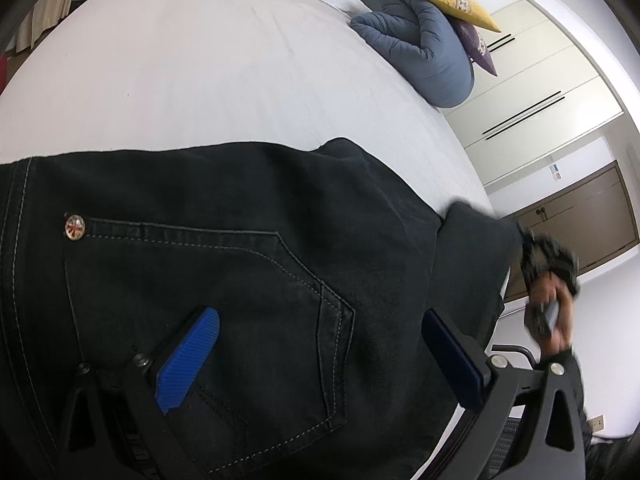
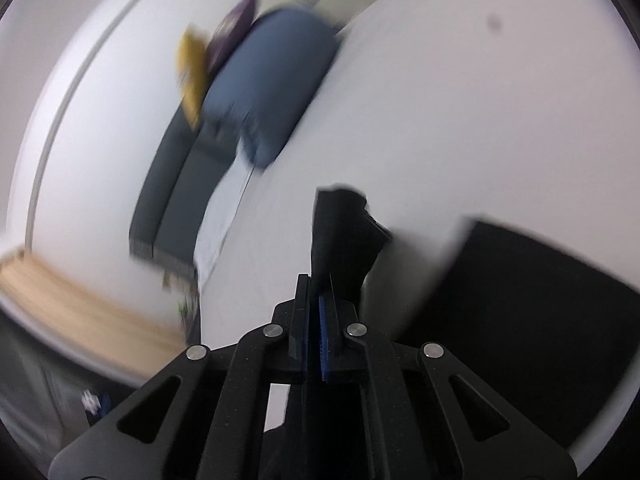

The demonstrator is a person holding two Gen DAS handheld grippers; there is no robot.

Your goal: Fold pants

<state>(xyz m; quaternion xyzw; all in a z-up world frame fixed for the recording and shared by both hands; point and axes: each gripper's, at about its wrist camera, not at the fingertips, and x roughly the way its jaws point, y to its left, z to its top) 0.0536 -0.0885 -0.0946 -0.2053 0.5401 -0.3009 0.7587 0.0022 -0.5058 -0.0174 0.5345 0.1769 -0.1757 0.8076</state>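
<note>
In the left wrist view, a white bed [image 1: 200, 80] is seen ahead of the spread left hand-held gripper [image 1: 320, 356], whose blue ribbed pads are poised over dark denim pants [image 1: 240, 220] with a stitched pocket. In the blurred right wrist view, a fold of the pants [image 2: 340, 232] is pinched by the right hand-held gripper [image 2: 314, 320], above the bed.

Left wrist view: looks steeply down, very close over the black pants [image 1: 240, 280], facing across the white bed [image 1: 200, 80] toward the wardrobe wall [image 1: 540, 92]. Right wrist view: strongly blurred, tilted, farther off, facing along the bed. Shared: the bed, blue duvet [image 1: 424, 48] [image 2: 272, 80], yellow cushion [image 1: 452, 4] [image 2: 192, 76].
</note>
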